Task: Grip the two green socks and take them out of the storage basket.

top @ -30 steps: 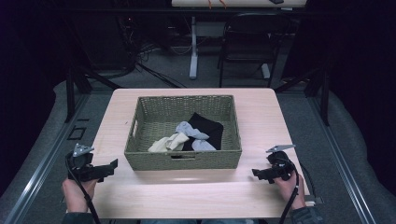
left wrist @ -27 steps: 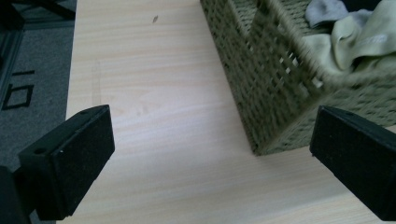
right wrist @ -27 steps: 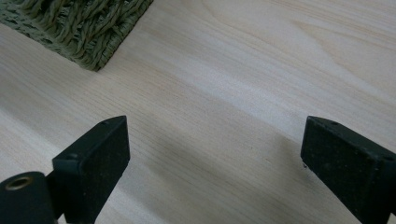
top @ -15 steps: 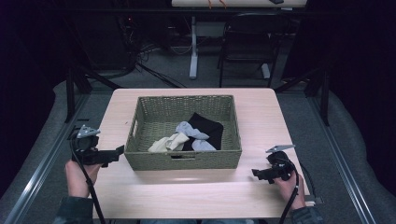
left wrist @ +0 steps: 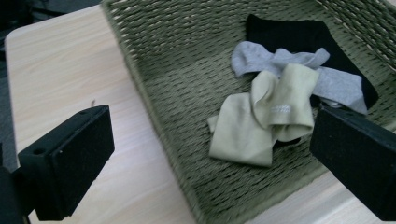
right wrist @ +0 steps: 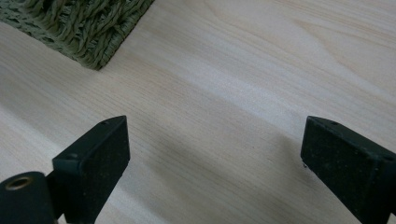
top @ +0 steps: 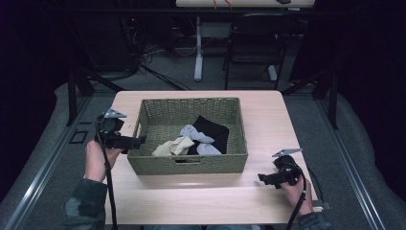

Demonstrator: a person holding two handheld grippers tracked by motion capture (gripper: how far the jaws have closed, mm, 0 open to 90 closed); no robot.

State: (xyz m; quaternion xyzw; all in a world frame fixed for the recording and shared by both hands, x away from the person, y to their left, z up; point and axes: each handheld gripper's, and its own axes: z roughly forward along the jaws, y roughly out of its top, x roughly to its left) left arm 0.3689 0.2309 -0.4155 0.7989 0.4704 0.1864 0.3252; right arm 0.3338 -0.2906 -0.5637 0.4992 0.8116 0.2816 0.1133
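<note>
1. Left tool (top: 136, 142) sits in my left hand (top: 98, 158) at the basket's (top: 230, 160) left wall, its tips just at the rim, jaws spread wide with nothing between them.
2. Seen along that tool (left wrist: 210, 154), one jaw is over the desk (left wrist: 60, 79) outside the basket (left wrist: 154, 65) and the other over its inside.
3. Right tool (top: 265, 178) is in my right hand (top: 294, 188), low over the desk (top: 268, 115) off the basket's near right corner, apart from it, pointing left.
4. Its jaws are also wide apart and empty; between them (right wrist: 215, 163) I see bare desk (right wrist: 243, 70), with the basket's corner (right wrist: 88, 28) beyond.
5. Inside the basket, toward its near right part, lies a heap of socks: a beige sock (left wrist: 261, 116) folded on top nearest the left tool, a grey sock (left wrist: 289, 65) behind it, and a black sock (left wrist: 299, 35) underneath, farthest back.
6. From above, the beige sock (top: 173, 146) lies left of the grey sock (top: 196, 136) and black sock (top: 213, 130).
</note>
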